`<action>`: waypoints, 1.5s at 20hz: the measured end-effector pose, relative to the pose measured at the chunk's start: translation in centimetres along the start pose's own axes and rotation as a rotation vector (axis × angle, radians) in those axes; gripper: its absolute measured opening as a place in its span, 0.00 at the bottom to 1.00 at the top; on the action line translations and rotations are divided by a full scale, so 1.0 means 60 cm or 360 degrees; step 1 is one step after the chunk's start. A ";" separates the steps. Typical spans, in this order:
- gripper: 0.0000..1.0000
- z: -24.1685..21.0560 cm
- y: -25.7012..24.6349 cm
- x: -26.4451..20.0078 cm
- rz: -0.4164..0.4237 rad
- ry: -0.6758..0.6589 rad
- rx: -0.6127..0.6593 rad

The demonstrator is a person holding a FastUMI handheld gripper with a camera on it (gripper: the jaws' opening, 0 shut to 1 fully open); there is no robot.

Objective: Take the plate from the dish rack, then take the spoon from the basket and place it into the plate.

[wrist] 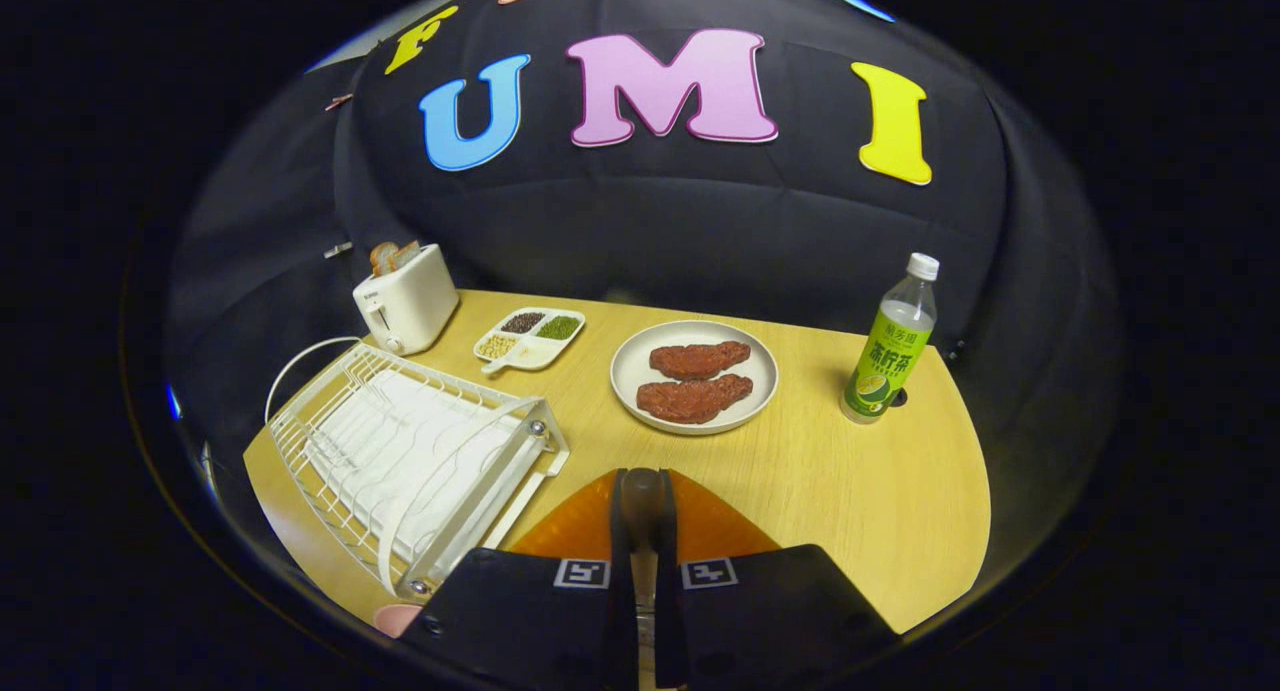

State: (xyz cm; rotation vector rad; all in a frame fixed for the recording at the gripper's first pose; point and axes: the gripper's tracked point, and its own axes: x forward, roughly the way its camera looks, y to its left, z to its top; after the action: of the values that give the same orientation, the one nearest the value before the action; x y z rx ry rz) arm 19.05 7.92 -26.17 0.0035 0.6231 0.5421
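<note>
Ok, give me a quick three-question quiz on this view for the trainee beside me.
1. True or false: the bottle stands between the toaster and the dish rack.
2. What lies on the white plate? A) two brown pieces of meat B) a spoon C) slices of bread
3. Fill in: the gripper has its fingers closed on the edge of the ______ plate.

Key: 1 false, the bottle stands alone on the other side of the white plate. 2 A. 3 orange: the orange plate sits between the fingers.
</note>
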 end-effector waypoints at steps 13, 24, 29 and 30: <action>0.11 0.090 0.043 -0.230 -0.0169 -0.0157 0.0224; 0.11 -0.151 0.160 -0.251 -0.0253 0.0182 0.0628; 0.11 -0.217 0.187 -0.222 -0.0284 0.0286 0.0721; 0.11 -0.227 0.191 -0.216 -0.0292 0.0304 0.0728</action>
State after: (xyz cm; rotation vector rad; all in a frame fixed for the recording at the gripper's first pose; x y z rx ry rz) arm -2.81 9.39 -28.26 0.3257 0.9136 0.2145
